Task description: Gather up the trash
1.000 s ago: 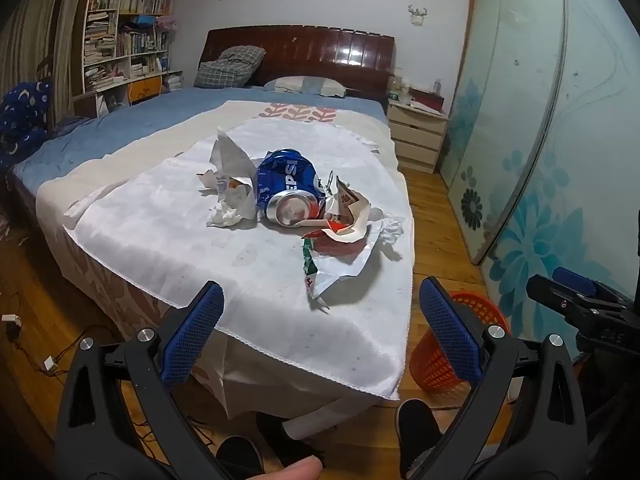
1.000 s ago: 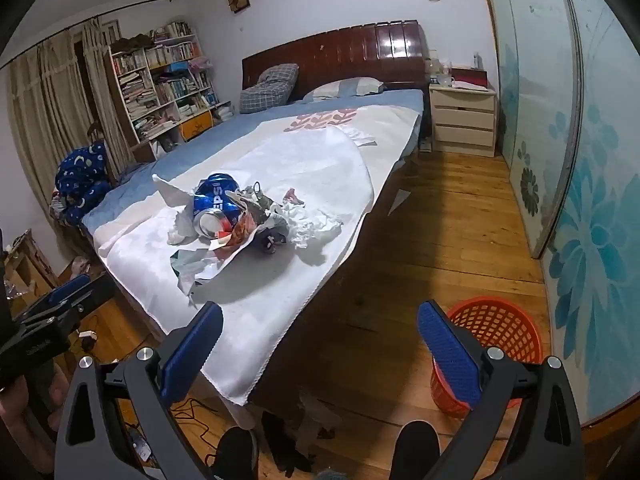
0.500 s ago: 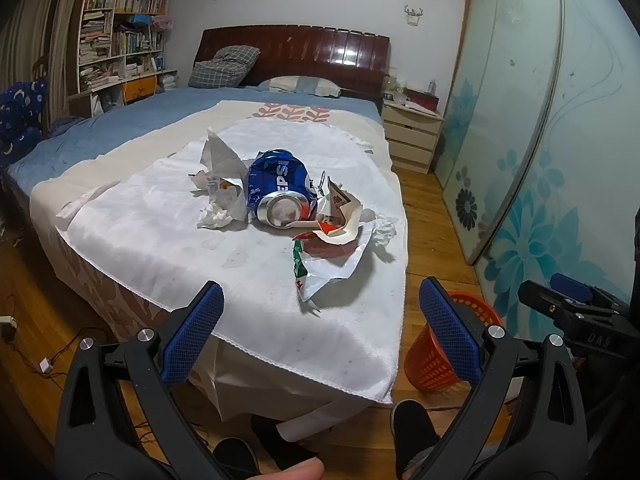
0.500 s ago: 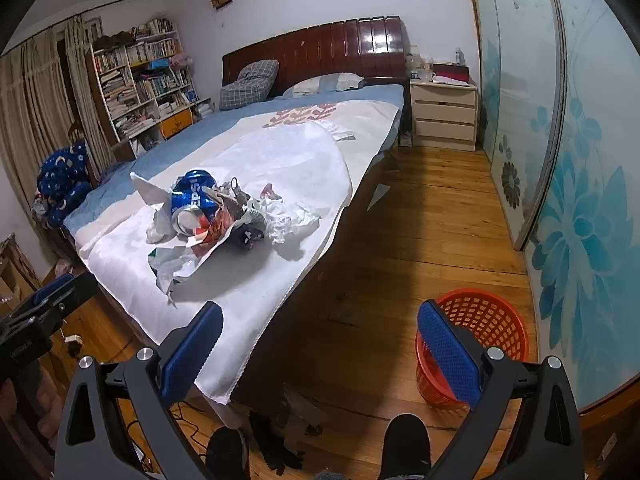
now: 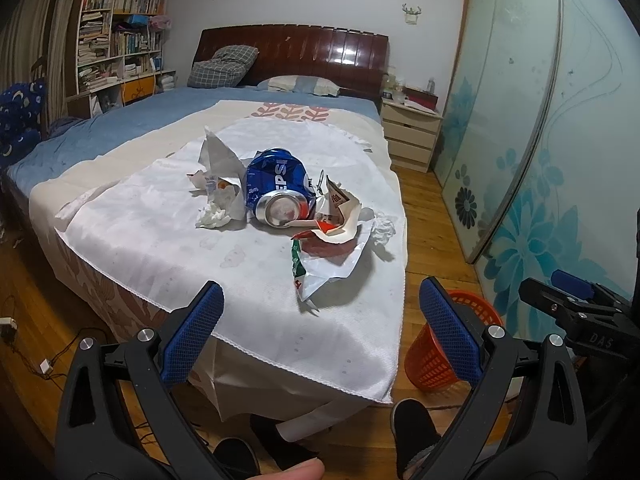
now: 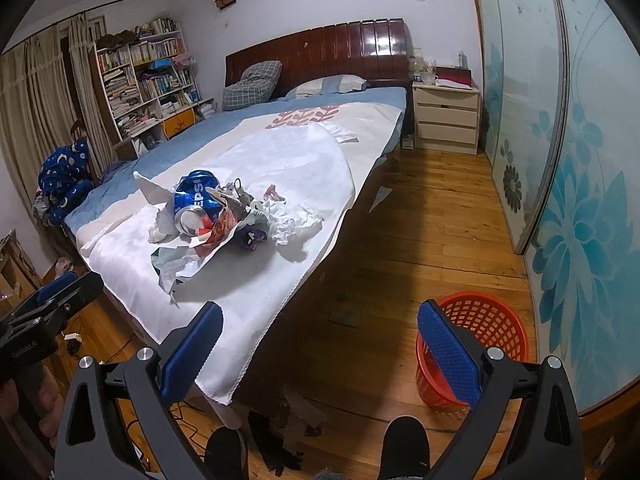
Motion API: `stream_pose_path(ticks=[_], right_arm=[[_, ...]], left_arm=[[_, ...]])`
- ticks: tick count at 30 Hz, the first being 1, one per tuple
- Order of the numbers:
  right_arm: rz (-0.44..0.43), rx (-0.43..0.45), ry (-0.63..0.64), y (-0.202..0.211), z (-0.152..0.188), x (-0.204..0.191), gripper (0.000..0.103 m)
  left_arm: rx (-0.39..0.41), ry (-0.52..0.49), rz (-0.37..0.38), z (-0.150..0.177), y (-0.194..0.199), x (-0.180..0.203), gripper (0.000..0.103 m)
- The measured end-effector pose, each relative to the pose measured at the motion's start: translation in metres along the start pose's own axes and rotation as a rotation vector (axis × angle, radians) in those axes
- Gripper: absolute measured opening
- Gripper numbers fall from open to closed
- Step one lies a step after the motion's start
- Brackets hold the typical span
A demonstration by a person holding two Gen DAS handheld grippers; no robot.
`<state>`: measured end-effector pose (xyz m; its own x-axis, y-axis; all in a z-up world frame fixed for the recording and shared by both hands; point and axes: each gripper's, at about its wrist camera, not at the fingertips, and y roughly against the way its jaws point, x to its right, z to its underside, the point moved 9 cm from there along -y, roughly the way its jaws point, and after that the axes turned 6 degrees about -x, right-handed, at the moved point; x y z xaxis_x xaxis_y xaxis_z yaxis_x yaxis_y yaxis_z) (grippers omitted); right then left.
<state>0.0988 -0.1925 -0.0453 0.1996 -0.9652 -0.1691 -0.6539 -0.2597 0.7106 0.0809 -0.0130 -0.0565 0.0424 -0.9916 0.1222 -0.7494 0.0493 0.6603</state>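
Currently: left gripper (image 5: pixel 320 322) and right gripper (image 6: pixel 320 332) wide open, empty; I approach crushed can (image 5: pixel 278 194) ahead, squeezing gently across its body.

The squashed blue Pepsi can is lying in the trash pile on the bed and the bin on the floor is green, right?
Not quite. The bin is orange-red, as the right wrist view shows. The squashed blue Pepsi can does lie in the trash pile on the bed.

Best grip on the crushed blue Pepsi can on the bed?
Pinch the crushed blue Pepsi can across its dented blue sides, coming from above: it lies on its side, silver end toward the camera. Paper scraps and a wrapper crowd both flanks, so low approaches look blocked.
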Motion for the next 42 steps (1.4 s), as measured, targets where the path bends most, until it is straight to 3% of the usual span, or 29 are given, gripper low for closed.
stream_pose_path(ticks=[24, 42], right_arm=[[-0.004, -0.005, 0.011, -0.003, 0.001, -0.004, 0.096], [-0.086, 0.015, 0.015, -0.005, -0.007, -0.008, 0.096]], left_arm=[[-0.001, 0.003, 0.001, -0.002, 0.002, 0.0, 0.097], [-0.005, 0.032, -0.011, 0.0, 0.0, -0.009, 0.097]])
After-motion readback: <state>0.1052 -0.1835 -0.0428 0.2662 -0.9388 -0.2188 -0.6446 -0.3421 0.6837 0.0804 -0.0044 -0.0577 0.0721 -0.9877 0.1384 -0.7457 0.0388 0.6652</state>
